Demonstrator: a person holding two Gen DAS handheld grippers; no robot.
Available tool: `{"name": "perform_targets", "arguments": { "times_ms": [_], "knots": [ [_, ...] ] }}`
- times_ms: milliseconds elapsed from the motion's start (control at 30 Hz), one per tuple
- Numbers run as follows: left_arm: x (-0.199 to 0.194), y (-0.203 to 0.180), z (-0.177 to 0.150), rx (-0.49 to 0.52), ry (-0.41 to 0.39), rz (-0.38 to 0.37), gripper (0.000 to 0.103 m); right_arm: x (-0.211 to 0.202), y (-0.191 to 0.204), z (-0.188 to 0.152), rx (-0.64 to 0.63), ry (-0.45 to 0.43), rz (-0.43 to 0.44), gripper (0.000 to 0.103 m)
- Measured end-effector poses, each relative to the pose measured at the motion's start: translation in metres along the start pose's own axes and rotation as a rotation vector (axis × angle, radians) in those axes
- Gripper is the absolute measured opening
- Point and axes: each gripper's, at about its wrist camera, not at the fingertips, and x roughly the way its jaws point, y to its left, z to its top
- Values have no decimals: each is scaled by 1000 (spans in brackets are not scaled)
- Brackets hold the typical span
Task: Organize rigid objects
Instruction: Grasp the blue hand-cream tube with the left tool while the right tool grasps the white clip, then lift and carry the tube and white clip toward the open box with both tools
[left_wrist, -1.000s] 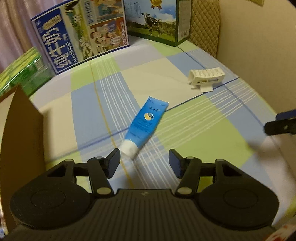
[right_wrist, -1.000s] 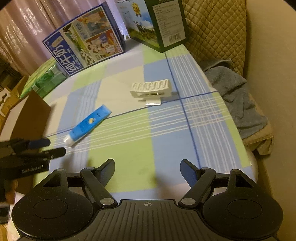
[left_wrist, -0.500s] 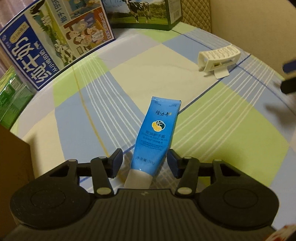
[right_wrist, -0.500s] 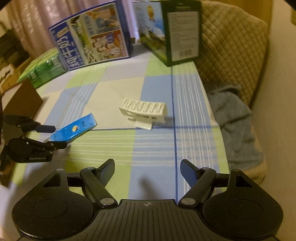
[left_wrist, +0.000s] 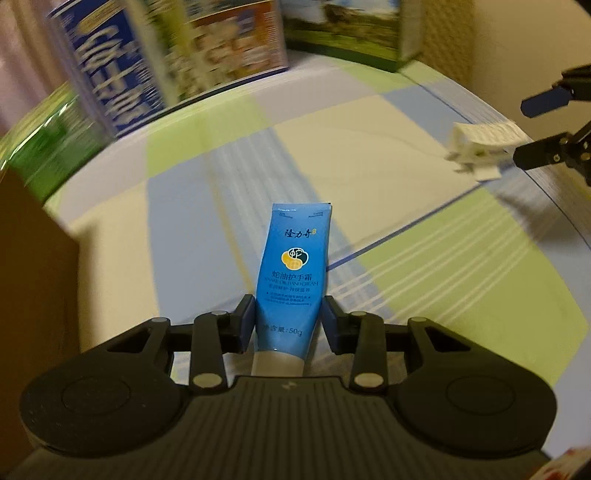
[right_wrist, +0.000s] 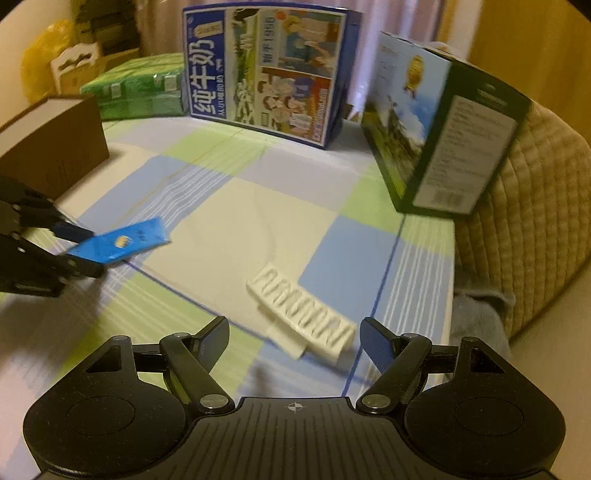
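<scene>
Clearly the left tool (left_wrist: 288, 321) is closing low on the tube (left_wrist: 293, 273), near its cap, to lift it, while the right tool (right_wrist: 293, 336) hangs released over the white rack (right_wrist: 301, 314) to straddle it.

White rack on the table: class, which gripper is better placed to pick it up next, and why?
Right. The right gripper is open with the rack just ahead of it; the left gripper is closing around the blue tube.

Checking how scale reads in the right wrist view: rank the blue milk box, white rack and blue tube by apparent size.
1. blue milk box
2. white rack, though nearness to the camera enlarges it
3. blue tube
</scene>
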Motion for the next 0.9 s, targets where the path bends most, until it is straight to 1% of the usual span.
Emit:
{"name": "perform_targets", "arguments": {
  "times_ms": [200,267,300,333,433,467,533,700,900],
  "knots": [
    [-11,16,-15,-111,16,26,34,26,-5,9,-104,64,16,75],
    [-15,18,-19,-138,23,38,34,31,-4,9,-140,73,14,74],
    [-16,19,-21,-150,26,40,34,32,-3,9,-158,75,14,68],
    [-18,21,-23,-161,30,39,34,34,-2,9,-172,79,19,57],
    [-22,21,-28,-181,33,33,34,38,1,8,-200,96,12,40],
    [-23,22,-29,-185,35,32,34,38,2,7,-207,99,13,37],
    [-26,22,-32,-195,39,28,34,36,4,5,-205,109,33,25],
    [-31,23,-39,-218,45,25,34,27,19,2,-149,131,98,25],
    [-41,19,-51,-233,56,16,34,11,65,-11,-115,142,111,25]
  ]
}}
